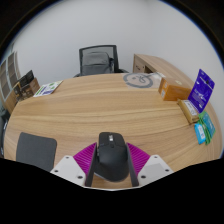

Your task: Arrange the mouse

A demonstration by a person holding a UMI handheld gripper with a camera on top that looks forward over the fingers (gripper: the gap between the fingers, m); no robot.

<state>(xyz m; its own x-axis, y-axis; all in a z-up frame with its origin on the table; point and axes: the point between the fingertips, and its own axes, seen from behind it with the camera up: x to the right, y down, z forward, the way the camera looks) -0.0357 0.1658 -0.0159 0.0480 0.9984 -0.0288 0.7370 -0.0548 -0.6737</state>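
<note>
A black computer mouse [111, 160] sits between my two fingers, its front pointing away from me over the wooden desk [110, 112]. My gripper [111, 152] is shut on the mouse, with the magenta pads [86, 159] pressing on its left and right sides. The mouse's underside is hidden, so I cannot tell whether it rests on the desk or hangs just above it. A dark grey mouse mat [37, 150] lies on the desk to the left of the fingers, apart from the mouse.
A black office chair [97, 60] stands behind the desk. On the desk lie a booklet [47, 88] at far left, a coiled cable [141, 79], a cardboard box [175, 90], a purple box [203, 88] and a green packet [205, 128] at right.
</note>
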